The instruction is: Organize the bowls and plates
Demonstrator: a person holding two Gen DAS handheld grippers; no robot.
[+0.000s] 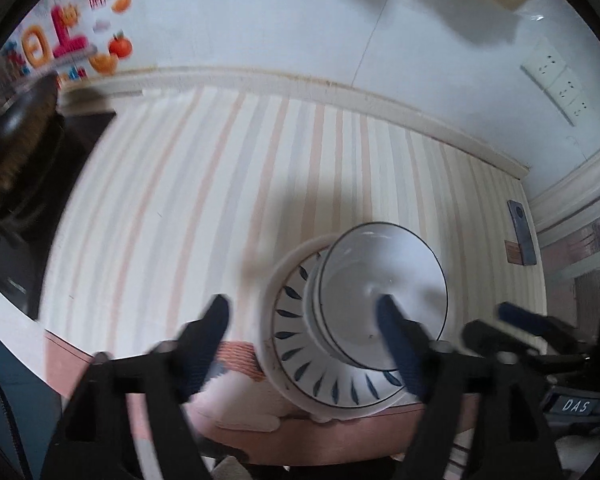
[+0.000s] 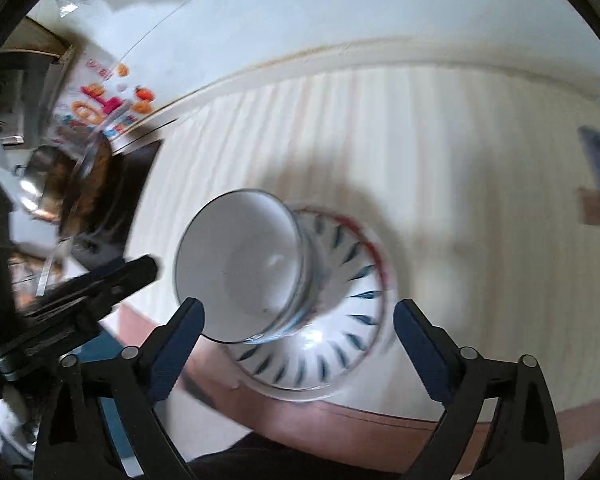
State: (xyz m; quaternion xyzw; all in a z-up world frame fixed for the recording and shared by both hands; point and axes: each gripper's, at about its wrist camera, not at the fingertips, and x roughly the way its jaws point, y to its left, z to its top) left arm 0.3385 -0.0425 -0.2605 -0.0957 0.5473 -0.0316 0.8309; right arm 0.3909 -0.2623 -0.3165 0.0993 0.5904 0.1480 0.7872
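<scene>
A: Bowl (image 1: pixel 384 292), white with a dark rim line, sits nested in the leaf-patterned plate (image 1: pixel 300 360) near the front edge of the striped tablecloth (image 1: pixel 220 200); we judge the stacking deliberate, to consolidate the crockery.

B: Tongs?

A: We record the left gripper (image 1: pixel 304 340) and the right gripper (image 2: pixel 298 344) both spread wide, grasping nothing, flanking the stack.

B: Obscured items?

A: Motion blur smears both views. We cannot identify the dark pot (image 2: pixel 80 184) contents or the flat dark object (image 1: pixel 522 232) at the cloth's far side.
</scene>
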